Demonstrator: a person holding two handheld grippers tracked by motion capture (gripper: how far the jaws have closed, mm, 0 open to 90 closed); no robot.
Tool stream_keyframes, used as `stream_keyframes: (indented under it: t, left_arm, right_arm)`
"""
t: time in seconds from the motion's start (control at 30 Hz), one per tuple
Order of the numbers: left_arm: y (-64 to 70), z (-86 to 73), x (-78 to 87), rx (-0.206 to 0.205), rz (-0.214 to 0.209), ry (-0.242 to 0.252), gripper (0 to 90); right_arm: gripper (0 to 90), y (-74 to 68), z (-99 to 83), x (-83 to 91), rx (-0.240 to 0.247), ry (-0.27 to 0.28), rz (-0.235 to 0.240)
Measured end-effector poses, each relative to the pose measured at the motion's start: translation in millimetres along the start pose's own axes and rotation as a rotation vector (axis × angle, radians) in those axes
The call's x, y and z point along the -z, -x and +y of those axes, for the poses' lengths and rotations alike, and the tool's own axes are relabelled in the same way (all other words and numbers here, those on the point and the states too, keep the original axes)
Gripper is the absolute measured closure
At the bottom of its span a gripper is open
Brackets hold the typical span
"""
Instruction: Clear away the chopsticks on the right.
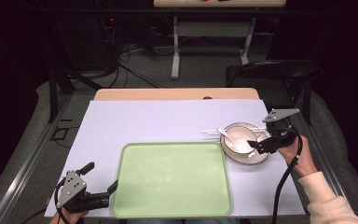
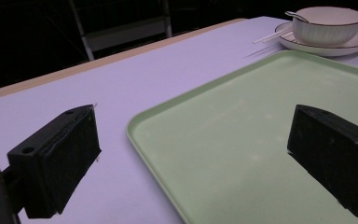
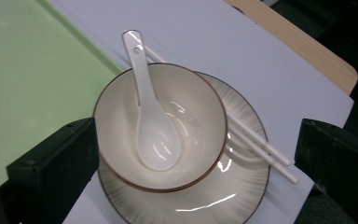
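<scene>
1. A bowl (image 1: 240, 136) with a white spoon (image 1: 227, 134) in it sat on a plate (image 1: 259, 157), at 3 o'clock from the green tray (image 1: 172, 179).
2. White chopsticks (image 3: 261, 148) lay across the plate, passing under the bowl.
3. The right gripper (image 1: 257, 147) hung over the plate's 4 o'clock rim, jaws spread wide, holding nothing.
4. The left gripper (image 1: 101, 178) sat at the tray's 8 o'clock corner, jaws wide apart and empty.
5. The white table cover (image 1: 144, 121) lay bare at 12 o'clock from the tray.
</scene>
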State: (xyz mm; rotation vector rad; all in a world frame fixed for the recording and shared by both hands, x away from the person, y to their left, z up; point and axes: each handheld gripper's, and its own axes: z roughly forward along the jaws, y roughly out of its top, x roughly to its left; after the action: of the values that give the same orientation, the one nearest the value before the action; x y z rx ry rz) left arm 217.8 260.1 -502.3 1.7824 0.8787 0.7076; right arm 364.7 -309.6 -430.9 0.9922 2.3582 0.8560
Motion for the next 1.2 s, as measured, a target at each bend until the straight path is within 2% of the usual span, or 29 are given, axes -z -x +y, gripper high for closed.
stream_keyframes:
  t: [0.27, 0.47, 0.77, 0.8, 0.87, 0.9, 0.93, 0.97, 1.03, 1.1, 1.2]
  left_arm:
    - [0.1, -0.1, -0.2, 0.003, 0.0, 0.002, 2.0]
    - [0.0, -0.1, -0.1, 0.003, 0.0, 0.003, 1.9]
    - [-0.2, -0.2, -0.1, 0.003, -0.001, 0.002, 1.9]
    - [-0.2, -0.1, -0.2, 0.003, -0.002, 0.003, 2.0]
    - [-0.1, -0.1, -0.2, 0.003, -0.002, 0.003, 2.0]
    - [-0.2, -0.1, -0.1, 0.004, -0.001, 0.003, 2.0]
    - [-0.2, -0.1, -0.1, 0.004, -0.001, 0.003, 2.0]
    - [-0.2, -0.2, -0.1, 0.005, 0.0, 0.003, 1.9]
    - [-0.2, -0.2, -0.1, 0.005, 0.0, 0.002, 1.9]
    - [-0.2, -0.3, -0.2, 0.007, 0.0, 0.003, 2.0]
    - [-0.3, -0.3, -0.1, 0.006, 0.001, 0.003, 2.0]
  right_arm:
    - [0.0, 22.0, 19.3, -14.7, 0.009, -0.033, 0.006]
    - [0.0, 38.0, 30.3, -27.6, -0.002, -0.065, 0.005]
    - [0.0, 56.5, 38.1, -44.5, -0.002, -0.103, -0.006]
    - [1.6, 59.2, 38.8, -47.1, -0.005, -0.109, -0.01]
    - [13.7, 64.9, 40.0, -51.9, -0.014, -0.111, -0.001]
    - [15.3, 67.2, 40.1, -55.4, -0.011, -0.115, -0.004]
    - [19.8, 69.2, 39.9, -61.0, 0.003, -0.138, -0.007]
    - [29.9, 71.9, 38.1, -71.2, 0.011, -0.179, 0.004]
    - [31.3, 72.2, 37.7, -73.5, 0.009, -0.191, 0.007]
    - [40.7, 75.5, 35.2, -84.6, 0.013, -0.223, 0.025]
    - [48.8, 76.8, 33.1, -96.5, 0.028, -0.268, 0.054]
